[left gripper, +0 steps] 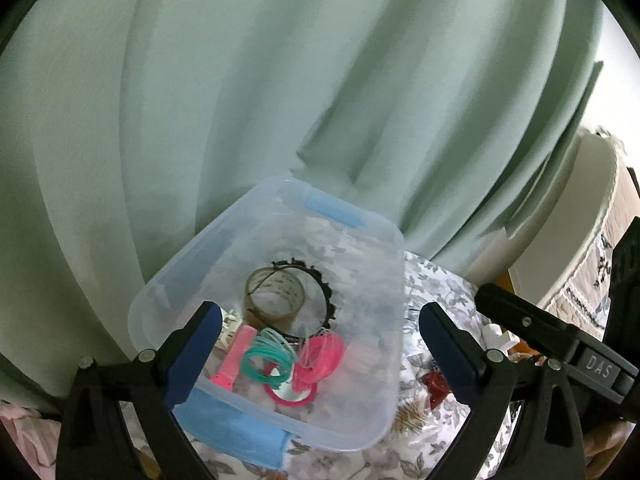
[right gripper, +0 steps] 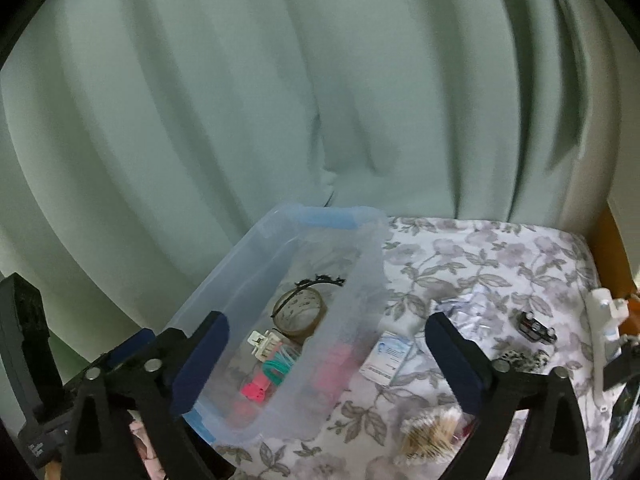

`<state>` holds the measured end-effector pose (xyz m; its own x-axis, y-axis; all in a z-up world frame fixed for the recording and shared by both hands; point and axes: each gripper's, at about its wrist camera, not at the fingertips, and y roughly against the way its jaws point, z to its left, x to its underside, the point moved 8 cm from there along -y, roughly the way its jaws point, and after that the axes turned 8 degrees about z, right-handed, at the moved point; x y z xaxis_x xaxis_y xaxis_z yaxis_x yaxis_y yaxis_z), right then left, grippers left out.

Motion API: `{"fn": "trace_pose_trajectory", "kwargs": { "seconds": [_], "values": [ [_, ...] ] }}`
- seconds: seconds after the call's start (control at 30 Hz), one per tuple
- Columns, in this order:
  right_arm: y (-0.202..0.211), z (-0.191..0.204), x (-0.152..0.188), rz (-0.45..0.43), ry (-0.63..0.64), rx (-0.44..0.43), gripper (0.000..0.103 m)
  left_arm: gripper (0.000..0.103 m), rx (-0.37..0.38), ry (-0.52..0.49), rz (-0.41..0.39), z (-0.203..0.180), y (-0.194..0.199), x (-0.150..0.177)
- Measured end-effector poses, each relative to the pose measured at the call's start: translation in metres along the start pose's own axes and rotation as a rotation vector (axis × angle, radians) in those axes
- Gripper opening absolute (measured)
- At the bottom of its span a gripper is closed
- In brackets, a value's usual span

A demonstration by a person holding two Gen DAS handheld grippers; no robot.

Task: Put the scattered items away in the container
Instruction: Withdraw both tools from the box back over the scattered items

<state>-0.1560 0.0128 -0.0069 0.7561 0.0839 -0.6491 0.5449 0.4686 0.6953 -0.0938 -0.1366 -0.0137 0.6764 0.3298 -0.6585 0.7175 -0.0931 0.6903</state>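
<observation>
A clear plastic container (left gripper: 360, 420) with blue latches stands on a floral cloth, also seen in the right wrist view as the container (right gripper: 360, 280). Inside lie a tape roll (left gripper: 276, 292), a black toothed hoop (left gripper: 326, 300), teal bands (left gripper: 266, 358), pink bands (left gripper: 322, 356), a pink clip (left gripper: 236, 354) and a white clip (right gripper: 265, 343). My left gripper (left gripper: 320, 354) hangs open over the container with nothing between its fingers. My right gripper (right gripper: 326, 364) is open too, straddling the container's right wall. On the cloth lie a white card (right gripper: 386, 358), a cotton swab bundle (right gripper: 434, 430), crumpled wrap (right gripper: 470, 306) and a small dark item (right gripper: 536, 326).
A pale green curtain (right gripper: 280, 100) hangs close behind the container. A spotted item (right gripper: 524, 360) and a white plastic piece (right gripper: 600, 332) lie at the cloth's right edge. A red wrapper (left gripper: 436, 384) lies right of the container. The right gripper's black body (left gripper: 560, 340) crosses the left wrist view.
</observation>
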Motion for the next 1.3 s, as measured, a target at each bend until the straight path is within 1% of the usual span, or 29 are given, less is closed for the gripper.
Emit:
{"fn": "trace_pose_trajectory", "kwargs": {
  "seconds": [0.07, 0.27, 0.5, 0.6, 0.67, 0.8, 0.9, 1.0, 1.1, 1.2, 1.3],
  "values": [
    [0.009, -0.010, 0.004, -0.013, -0.018, -0.002, 0.103, 0.099, -0.002, -0.022, -0.001, -0.011, 0.001, 0.004],
    [0.037, -0.044, 0.020, -0.060, -0.074, 0.021, 0.103, 0.099, 0.011, -0.074, 0.000, -0.040, 0.000, 0.014],
    [0.062, -0.116, 0.042, -0.112, -0.184, 0.124, 0.103, 0.099, 0.041, -0.154, 0.017, -0.080, -0.014, 0.032],
    [0.065, -0.148, 0.054, -0.109, -0.224, 0.173, 0.103, 0.099, 0.073, -0.199, 0.044, -0.102, -0.029, 0.045],
    [0.062, -0.170, 0.064, -0.085, -0.251, 0.199, 0.103, 0.099, 0.090, -0.230, 0.078, -0.115, -0.041, 0.056],
    [0.052, -0.196, 0.086, -0.027, -0.310, 0.163, 0.103, 0.099, 0.086, -0.322, 0.188, -0.138, -0.071, 0.086],
    [0.038, -0.208, 0.101, 0.020, -0.332, 0.161, 0.103, 0.099, 0.062, -0.356, 0.248, -0.146, -0.088, 0.110],
    [0.025, -0.214, 0.114, 0.063, -0.344, 0.158, 0.103, 0.099, 0.045, -0.348, 0.331, -0.143, -0.108, 0.131],
    [0.010, -0.216, 0.124, 0.101, -0.353, 0.144, 0.103, 0.099, 0.023, -0.301, 0.406, -0.134, -0.128, 0.147],
    [-0.006, -0.215, 0.132, 0.137, -0.353, 0.136, 0.103, 0.099, -0.017, -0.277, 0.454, -0.124, -0.144, 0.160],
    [-0.022, -0.211, 0.138, 0.169, -0.350, 0.123, 0.103, 0.099, -0.028, -0.256, 0.493, -0.118, -0.156, 0.168]
  ]
}}
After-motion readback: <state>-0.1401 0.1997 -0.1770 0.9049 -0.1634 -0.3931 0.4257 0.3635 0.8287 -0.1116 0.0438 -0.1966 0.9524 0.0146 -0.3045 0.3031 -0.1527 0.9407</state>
